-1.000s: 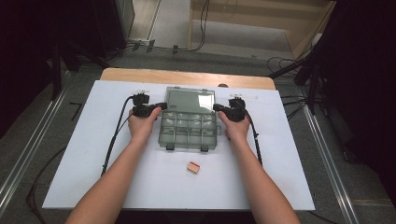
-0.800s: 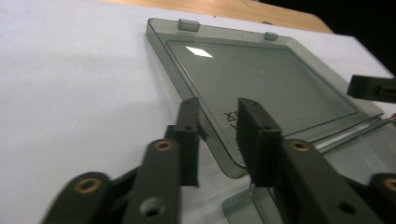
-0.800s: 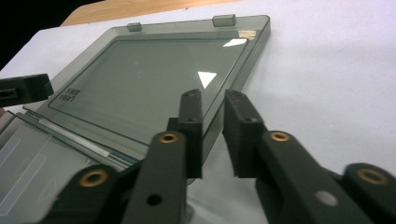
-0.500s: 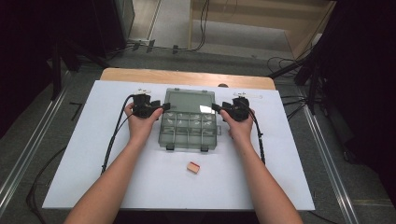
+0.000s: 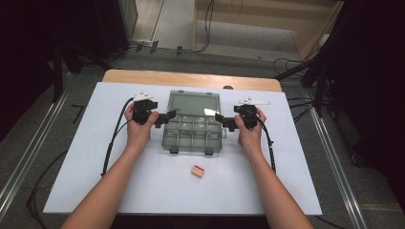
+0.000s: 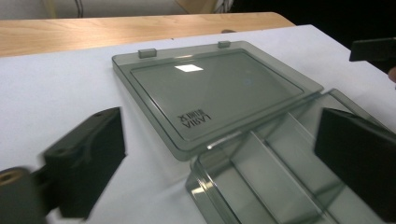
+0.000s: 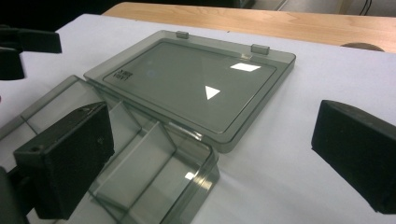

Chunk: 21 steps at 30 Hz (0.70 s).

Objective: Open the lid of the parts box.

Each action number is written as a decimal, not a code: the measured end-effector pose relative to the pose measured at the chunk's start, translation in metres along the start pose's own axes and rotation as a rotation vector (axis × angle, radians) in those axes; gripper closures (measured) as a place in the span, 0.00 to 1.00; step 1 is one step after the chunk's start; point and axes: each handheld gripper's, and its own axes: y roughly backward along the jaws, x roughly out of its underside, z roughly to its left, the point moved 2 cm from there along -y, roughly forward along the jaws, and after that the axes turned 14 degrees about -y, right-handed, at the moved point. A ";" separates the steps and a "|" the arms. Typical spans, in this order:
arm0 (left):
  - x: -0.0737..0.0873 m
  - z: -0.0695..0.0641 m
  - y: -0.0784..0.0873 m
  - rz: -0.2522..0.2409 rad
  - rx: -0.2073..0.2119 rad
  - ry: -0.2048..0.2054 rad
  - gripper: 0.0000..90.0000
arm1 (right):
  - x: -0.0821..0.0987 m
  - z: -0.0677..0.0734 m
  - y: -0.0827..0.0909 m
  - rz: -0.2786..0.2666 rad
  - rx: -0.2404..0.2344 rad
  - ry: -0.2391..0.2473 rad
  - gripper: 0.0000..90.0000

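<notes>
A smoky clear compartment box (image 5: 193,136) lies on the white sheet, its lid (image 5: 193,104) folded flat behind it. My left gripper (image 5: 169,115) hovers at the box's left edge and my right gripper (image 5: 220,120) at its right edge. Both have just been opening and press on nothing. In the left gripper view the lid (image 6: 215,93) and a corner of the box (image 6: 280,177) lie beneath my spread left gripper (image 6: 219,154). The right gripper view has the lid (image 7: 187,84) and empty compartments (image 7: 140,172) beneath my spread right gripper (image 7: 219,158). A small tan block (image 5: 197,171) lies in front of the box.
The white sheet (image 5: 95,181) covers most of the table, with a wooden strip (image 5: 191,78) showing at the far edge. A black cable (image 5: 112,143) trails from each gripper along the forearms. Dark floor, cables and metal rails surround the table.
Both hands have drawn slightly outward and up from the box's sides. Both grippers' jaws have spread from nearly shut to wide. The box and block have not moved.
</notes>
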 end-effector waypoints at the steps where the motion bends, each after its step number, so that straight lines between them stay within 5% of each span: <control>1: 0.001 -0.001 0.002 -0.003 -0.002 -0.003 0.00 | 0.001 0.000 0.002 -0.004 -0.002 0.006 0.00; 21: 0.015 -0.016 0.036 -0.033 0.004 -0.062 0.00 | 0.030 0.008 0.027 0.002 -0.009 0.080 0.00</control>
